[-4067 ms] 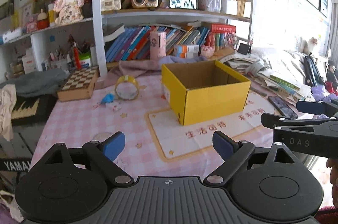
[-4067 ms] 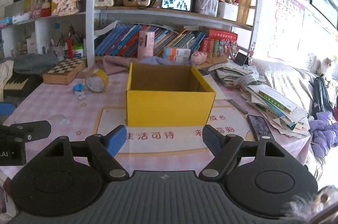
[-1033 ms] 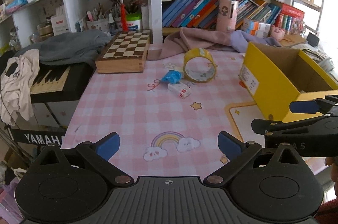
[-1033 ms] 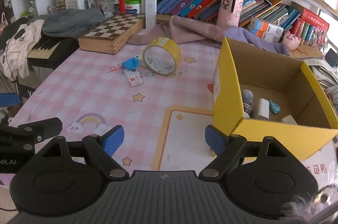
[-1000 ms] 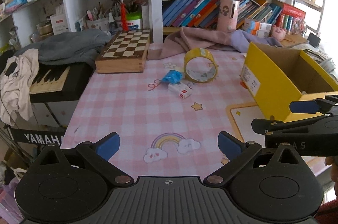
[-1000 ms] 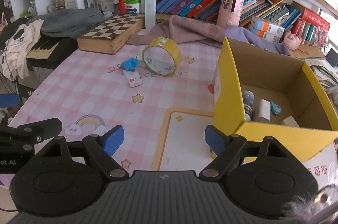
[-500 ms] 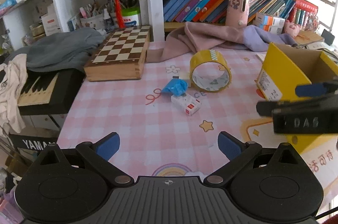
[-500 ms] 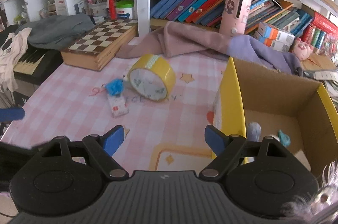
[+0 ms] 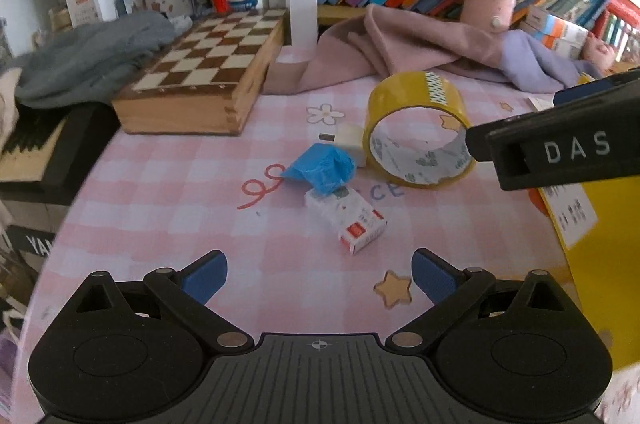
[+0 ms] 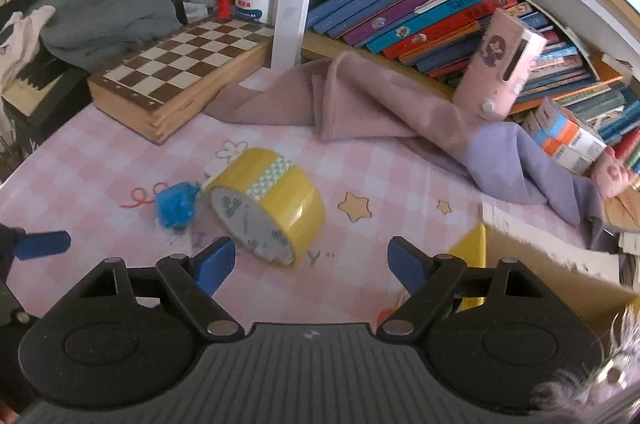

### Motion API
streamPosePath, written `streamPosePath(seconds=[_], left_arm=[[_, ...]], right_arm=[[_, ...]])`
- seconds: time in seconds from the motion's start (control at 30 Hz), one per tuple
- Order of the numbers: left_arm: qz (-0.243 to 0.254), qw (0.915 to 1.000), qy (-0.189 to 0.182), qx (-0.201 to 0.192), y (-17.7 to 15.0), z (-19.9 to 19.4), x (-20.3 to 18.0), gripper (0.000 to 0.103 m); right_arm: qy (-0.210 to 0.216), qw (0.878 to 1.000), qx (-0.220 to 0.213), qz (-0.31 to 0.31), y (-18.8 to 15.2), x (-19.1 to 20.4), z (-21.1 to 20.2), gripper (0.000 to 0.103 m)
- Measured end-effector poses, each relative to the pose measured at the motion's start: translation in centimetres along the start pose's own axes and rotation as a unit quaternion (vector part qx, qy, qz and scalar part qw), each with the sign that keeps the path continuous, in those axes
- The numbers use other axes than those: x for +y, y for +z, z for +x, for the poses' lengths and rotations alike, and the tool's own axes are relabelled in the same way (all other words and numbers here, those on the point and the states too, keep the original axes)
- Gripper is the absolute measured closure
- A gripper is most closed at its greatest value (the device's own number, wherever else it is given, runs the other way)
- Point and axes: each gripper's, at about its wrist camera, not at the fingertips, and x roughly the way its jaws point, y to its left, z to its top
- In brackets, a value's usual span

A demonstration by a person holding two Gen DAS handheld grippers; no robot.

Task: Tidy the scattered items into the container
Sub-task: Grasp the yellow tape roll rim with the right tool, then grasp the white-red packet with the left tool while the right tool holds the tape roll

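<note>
Lying on its side on the pink checked desk (image 10: 400, 164), the yellow tape roll (image 10: 266, 206) is sitting just ahead of the right tongs (image 10: 310, 260), which are gaping wide and empty, apparently lining up to straddle it. The left tongs (image 9: 318, 274), likewise spread and empty, are facing the small white box (image 9: 352, 220) and blue wrapper (image 9: 322, 170), with the yellow box (image 9: 600, 244) waiting at the right.

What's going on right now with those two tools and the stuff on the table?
Both tools open, empty. Right tool over yellow tape roll; left tool short of small white box. Yellow box alongside. Nothing in the way.
</note>
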Motion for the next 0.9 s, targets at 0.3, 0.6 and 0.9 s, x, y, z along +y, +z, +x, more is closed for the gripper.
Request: streamPosePath(seconds=[0.3,0.6,0.9], left_arm=[[-0.044,0.9989,0.007,0.017,1.6,3.5,-0.1,0.021],[-0.020,0.9992,0.034,0.008,1.8,4.1,-0.9,0.051],[-0.030,0.9991,0.024,0.019,1.3,2.8,1.1,0.097]], right_arm=[[-0.004,0.999,0.026,-0.020,2.2,0.0,4.5,0.021],[-0.005,0.999,0.041,-0.024,2.3,0.4,6.5,0.040],[-0.006,0.999,0.033,0.014,1.6,-0.2,6.1,0.086]])
